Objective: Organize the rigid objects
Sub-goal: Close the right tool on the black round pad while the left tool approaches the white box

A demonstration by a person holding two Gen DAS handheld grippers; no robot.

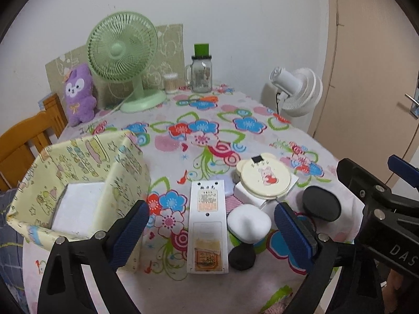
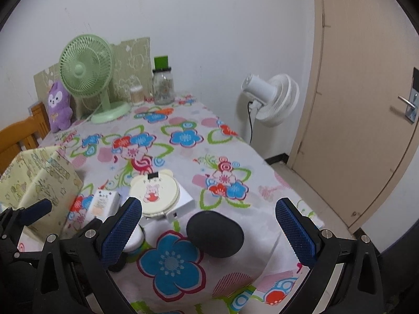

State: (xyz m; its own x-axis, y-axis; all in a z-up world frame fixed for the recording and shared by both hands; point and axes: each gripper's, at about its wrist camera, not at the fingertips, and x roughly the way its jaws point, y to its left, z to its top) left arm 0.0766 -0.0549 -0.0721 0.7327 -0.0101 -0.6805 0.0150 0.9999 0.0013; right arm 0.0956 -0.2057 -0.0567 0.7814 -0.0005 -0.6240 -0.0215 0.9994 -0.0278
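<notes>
Floral cloth [image 1: 256, 83] in pink, blue, red and green covers the table, and the rigid things lie in a loose cluster near its front edge. On the left stands a pale yellow fabric box [image 1: 78, 183] with cartoon prints, its inside lined white. Just right of it a white remote [image 1: 208, 225] lies lengthwise, label side up. Right of the remote is a white rounded object [image 1: 248, 222], touching a small black piece [image 1: 242, 257] in front of it. Behind those, a cream bear-shaped round case [image 1: 264, 179] with a rabbit picture rests on top of a white box [image 2: 180, 204], and a pale lilac item [image 1: 227, 185] peeks out between the remote and the case. A black oval object [image 2: 216, 234] lies to the right of the cluster, close to the white box but apart from it.

Both tools hover above the table with nothing between their blue pads. The left gripper [image 1: 209, 235] has its fingers spread wide, one beside the fabric box and the other to the right of the white rounded object, so the remote and that object sit in the gap. The right gripper [image 2: 209, 233] is likewise wide open, framing the black oval object.

At the back stand a green desk fan [image 1: 123, 52], a purple plush toy [image 1: 78, 94], a jar of cotton swabs [image 1: 170, 83] and a glass mug jar [image 1: 201, 74] with a green top. A white floor fan [image 2: 272, 99] stands beyond the table near a beige door [image 2: 366, 104], and a wooden chair [image 1: 28, 136] is at the left
</notes>
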